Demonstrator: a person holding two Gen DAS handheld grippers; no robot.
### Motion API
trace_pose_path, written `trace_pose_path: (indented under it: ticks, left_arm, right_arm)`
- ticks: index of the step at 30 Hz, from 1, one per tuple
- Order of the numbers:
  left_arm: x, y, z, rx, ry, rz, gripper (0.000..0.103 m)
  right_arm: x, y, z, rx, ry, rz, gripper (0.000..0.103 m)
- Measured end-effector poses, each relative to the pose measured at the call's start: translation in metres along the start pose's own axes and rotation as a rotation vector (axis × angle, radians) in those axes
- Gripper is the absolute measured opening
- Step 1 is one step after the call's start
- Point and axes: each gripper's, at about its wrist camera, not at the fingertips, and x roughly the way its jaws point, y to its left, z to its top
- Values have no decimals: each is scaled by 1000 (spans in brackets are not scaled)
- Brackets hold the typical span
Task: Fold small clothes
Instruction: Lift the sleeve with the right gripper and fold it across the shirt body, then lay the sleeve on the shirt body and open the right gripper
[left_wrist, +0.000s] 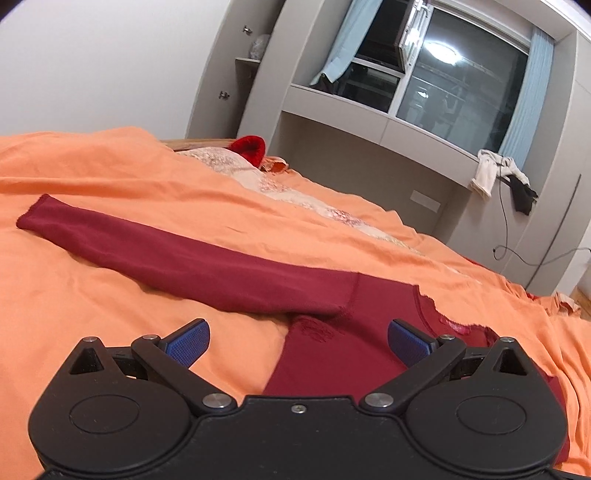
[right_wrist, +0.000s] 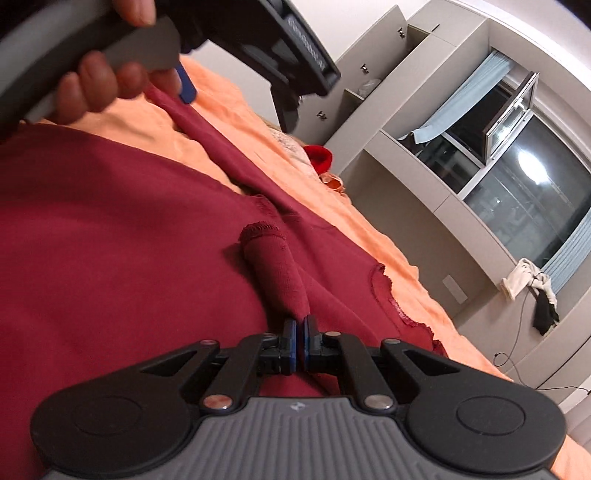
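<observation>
A dark red long-sleeved shirt (left_wrist: 332, 354) lies on an orange bedsheet (left_wrist: 110, 295). In the left wrist view one sleeve (left_wrist: 166, 254) stretches out flat to the left. My left gripper (left_wrist: 298, 341) is open, hovering just above the shirt near the armpit. In the right wrist view the shirt's body (right_wrist: 110, 240) fills the left. My right gripper (right_wrist: 300, 325) is shut on the other sleeve (right_wrist: 275, 269), near its cuff, holding it over the shirt's body. The left gripper and the hand holding it show at the top left of the right wrist view (right_wrist: 184, 86).
A red bundle (left_wrist: 251, 147) and a pale patterned cloth (left_wrist: 229, 166) lie at the far end of the bed. A window (left_wrist: 461, 85), a grey shelf with hanging clothes (left_wrist: 498, 177) and a cable (left_wrist: 517, 251) lie beyond.
</observation>
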Motion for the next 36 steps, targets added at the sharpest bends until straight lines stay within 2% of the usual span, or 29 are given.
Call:
trace_pose_path:
  ticks: [1, 4, 6, 8, 12, 16, 19, 20, 21, 23, 25, 30, 34, 36]
  left_arm:
    - [1, -1, -1, 6, 6, -3, 102]
    - [4, -4, -4, 17, 18, -1, 102]
    - [6, -4, -5, 16, 24, 1, 102]
    - [8, -4, -4, 10, 30, 4, 102]
    - [10, -4, -4, 9, 40, -1, 102]
    - [12, -5, -5, 12, 53, 0, 102]
    - [14, -5, -4, 14, 59, -1, 102]
    - [14, -6, -4, 18, 59, -1, 102]
    - [14, -6, -4, 22, 58, 0, 102]
    - [14, -8, -4, 33, 58, -3, 102]
    - [15, -9, -5, 40, 59, -8, 102]
    - [16, -14, -8, 56, 69, -16, 102]
    - [17, -22, -16, 106, 76, -23, 102]
    - [19, -27, -22, 134, 88, -30, 102]
  right_arm:
    - [-1, -2, -1, 7, -1, 12, 5]
    - [-15, -8, -5, 57, -14, 55, 18]
    - [-18, -19, -3, 104, -18, 86, 39]
    - [-24, -36, -1, 191, -28, 149, 45]
    - [-19, -87, -6, 454, -35, 287, 60]
    - [-9, -108, -14, 557, -35, 370, 64]
    - [4, -109, -15, 568, -17, 407, 64]
    - [7, -108, -15, 569, -6, 430, 54]
    - [7, -106, -15, 551, 5, 454, 36]
    - [1, -93, -12, 446, 17, 436, 22]
    - [-14, -82, -13, 336, 2, 413, 12]
    - [-49, -57, -20, 161, -25, 356, 12]
    - [-62, -54, -30, 181, -19, 360, 12]
    - [-71, -60, -36, 227, -24, 355, 17]
